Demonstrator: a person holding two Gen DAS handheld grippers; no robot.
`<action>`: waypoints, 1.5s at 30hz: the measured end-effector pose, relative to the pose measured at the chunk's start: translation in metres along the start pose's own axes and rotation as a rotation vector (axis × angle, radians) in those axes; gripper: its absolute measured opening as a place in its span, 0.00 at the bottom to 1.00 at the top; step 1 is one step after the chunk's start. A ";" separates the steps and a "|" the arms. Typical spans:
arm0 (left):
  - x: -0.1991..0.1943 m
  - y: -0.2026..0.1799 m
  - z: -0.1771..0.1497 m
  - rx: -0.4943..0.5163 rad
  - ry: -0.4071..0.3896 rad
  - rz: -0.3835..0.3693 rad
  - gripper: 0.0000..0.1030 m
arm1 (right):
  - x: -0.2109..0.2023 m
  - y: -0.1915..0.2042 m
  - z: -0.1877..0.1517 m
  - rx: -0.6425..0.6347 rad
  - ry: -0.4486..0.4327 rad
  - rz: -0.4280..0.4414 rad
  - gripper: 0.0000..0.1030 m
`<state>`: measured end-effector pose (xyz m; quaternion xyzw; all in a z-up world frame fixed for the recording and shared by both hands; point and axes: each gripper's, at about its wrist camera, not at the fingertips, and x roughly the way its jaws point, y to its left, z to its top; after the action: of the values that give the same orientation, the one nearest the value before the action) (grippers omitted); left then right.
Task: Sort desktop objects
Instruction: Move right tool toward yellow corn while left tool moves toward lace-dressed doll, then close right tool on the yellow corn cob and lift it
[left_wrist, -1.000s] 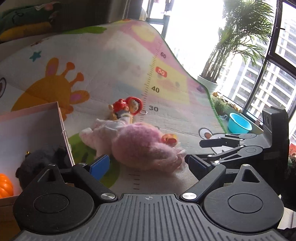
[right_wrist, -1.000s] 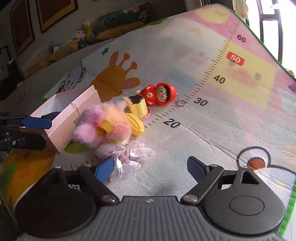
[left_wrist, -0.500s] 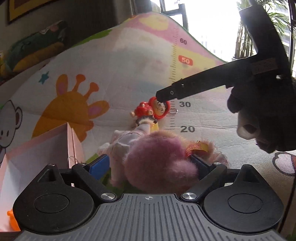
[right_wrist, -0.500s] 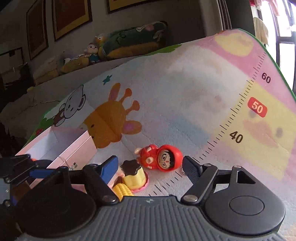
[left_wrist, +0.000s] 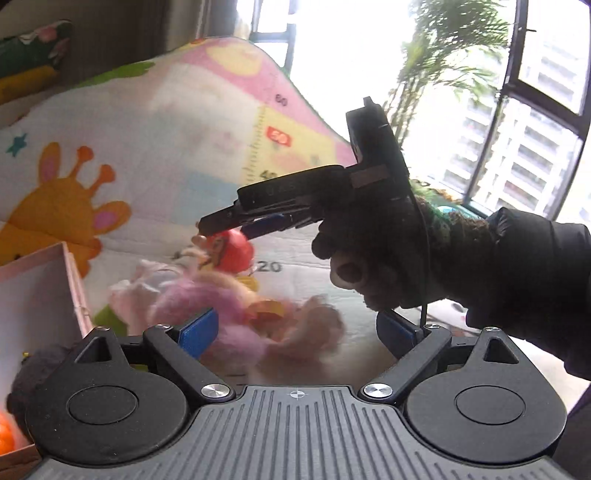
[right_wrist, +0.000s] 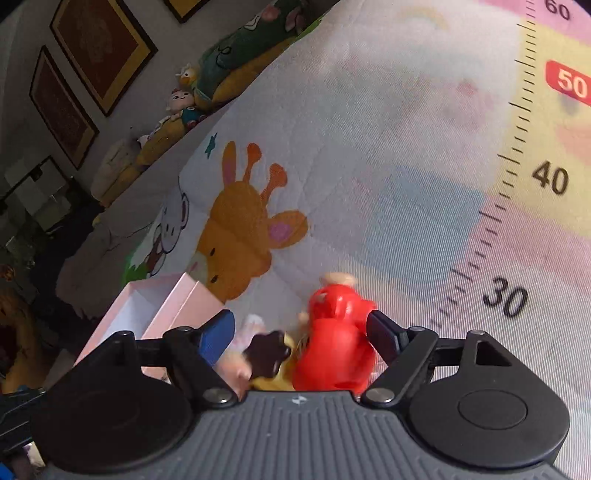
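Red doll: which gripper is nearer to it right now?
Right. The right gripper is open around the red doll; the left gripper sits farther back, with the pink plush between.

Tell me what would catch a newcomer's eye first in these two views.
The red doll sits between the open fingers of the right gripper, beside a pink box. In the left view, a fluffy pink plush lies between the open fingers of the left gripper, on a giraffe-print mat.
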<state>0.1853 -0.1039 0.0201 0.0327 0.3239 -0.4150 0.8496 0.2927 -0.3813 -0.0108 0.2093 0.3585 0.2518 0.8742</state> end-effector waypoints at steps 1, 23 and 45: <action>0.006 -0.001 -0.001 -0.003 0.015 -0.046 0.93 | -0.018 0.002 -0.008 0.010 -0.015 -0.011 0.77; 0.084 -0.044 -0.024 0.212 0.079 0.356 0.70 | -0.081 0.012 -0.051 -0.161 -0.110 -0.262 0.71; 0.075 -0.025 -0.020 0.150 0.067 0.335 0.74 | -0.058 0.040 -0.050 -0.254 -0.067 -0.292 0.66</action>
<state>0.1902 -0.1651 -0.0332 0.1634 0.3100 -0.2895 0.8907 0.2088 -0.3751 0.0085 0.0515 0.3212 0.1585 0.9322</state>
